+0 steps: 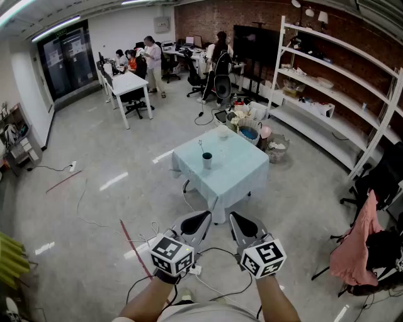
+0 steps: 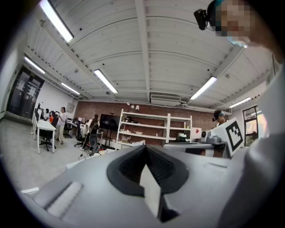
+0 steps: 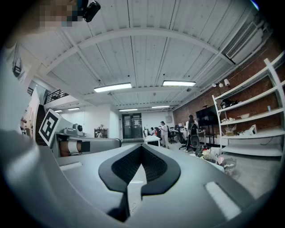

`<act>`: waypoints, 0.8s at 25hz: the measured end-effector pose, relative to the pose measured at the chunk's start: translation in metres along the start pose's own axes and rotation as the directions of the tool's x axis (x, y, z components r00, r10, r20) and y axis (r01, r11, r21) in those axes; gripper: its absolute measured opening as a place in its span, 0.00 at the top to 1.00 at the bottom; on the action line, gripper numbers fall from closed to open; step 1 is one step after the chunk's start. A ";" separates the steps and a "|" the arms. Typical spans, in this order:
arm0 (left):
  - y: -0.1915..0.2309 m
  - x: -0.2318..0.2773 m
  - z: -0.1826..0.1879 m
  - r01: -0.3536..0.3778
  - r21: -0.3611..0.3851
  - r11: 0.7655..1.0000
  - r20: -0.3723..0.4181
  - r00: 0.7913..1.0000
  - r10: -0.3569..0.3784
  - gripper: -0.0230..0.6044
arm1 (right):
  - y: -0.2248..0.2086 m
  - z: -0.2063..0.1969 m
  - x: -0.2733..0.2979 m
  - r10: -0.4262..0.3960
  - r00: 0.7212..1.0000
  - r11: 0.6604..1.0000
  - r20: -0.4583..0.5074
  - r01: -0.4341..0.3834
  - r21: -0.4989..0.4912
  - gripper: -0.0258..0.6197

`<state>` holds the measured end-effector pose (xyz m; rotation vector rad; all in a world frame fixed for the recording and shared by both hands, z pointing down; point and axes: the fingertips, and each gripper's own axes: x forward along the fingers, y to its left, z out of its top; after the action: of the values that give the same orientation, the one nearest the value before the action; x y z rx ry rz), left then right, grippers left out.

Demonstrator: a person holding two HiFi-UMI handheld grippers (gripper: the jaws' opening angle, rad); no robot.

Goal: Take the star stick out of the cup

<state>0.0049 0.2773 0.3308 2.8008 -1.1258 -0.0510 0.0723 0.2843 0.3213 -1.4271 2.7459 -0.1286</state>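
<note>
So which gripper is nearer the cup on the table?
Left, narrowly: the left gripper is almost in line with the cup, the right gripper further right; both well short of the table.

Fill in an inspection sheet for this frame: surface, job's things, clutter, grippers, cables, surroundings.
Surface: small table under a pale blue cloth.
Job's things: dark cup on the table, star stick upright in it.
Clutter: a whitish object at the table's far edge.
Grippers: left gripper and right gripper both shut, empty, well short of the table.
Cables: loose cables across the floor.
Surroundings: white shelving, brick wall, people at desks.
</note>
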 end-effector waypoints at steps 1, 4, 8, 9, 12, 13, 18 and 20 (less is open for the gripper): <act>-0.002 0.003 0.001 0.005 0.003 1.000 0.001 1.000 -0.005 0.95 | -0.002 0.001 -0.001 0.001 1.000 1.000 0.000 -0.001 -0.001 0.95; -0.008 0.007 0.003 0.018 0.008 1.000 0.005 1.000 -0.018 0.95 | -0.005 0.002 -0.004 0.007 1.000 1.000 0.002 -0.007 -0.006 0.95; -0.015 0.007 0.000 0.027 0.012 1.000 0.010 1.000 -0.027 0.95 | -0.005 0.000 -0.009 0.016 1.000 1.000 0.004 -0.016 -0.013 0.95; -0.016 0.007 0.000 0.027 0.014 1.000 0.012 1.000 -0.028 0.95 | -0.006 0.000 -0.011 0.018 1.000 1.000 0.006 -0.018 -0.013 0.95; -0.023 0.008 0.001 0.026 0.018 1.000 0.017 1.000 -0.026 0.95 | -0.009 0.003 -0.018 0.027 1.000 1.000 0.013 -0.027 -0.004 0.95; -0.025 0.008 0.001 0.023 0.019 1.000 0.019 1.000 -0.023 0.95 | -0.010 0.004 -0.020 0.033 0.999 0.999 0.019 -0.033 0.002 0.95; -0.035 0.003 -0.005 -0.003 0.024 1.000 0.021 1.000 0.002 0.95 | -0.007 0.007 -0.032 0.065 0.996 0.998 0.054 -0.065 -0.004 0.95; -0.037 -0.003 -0.010 -0.022 0.020 1.000 0.018 1.000 0.021 0.95 | -0.004 0.004 -0.035 0.075 0.996 0.997 0.054 -0.075 -0.002 0.94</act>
<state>0.0290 0.3067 0.3363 2.8109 -1.1664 -0.0626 0.0963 0.3105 0.3175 -1.3055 2.7510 -0.0853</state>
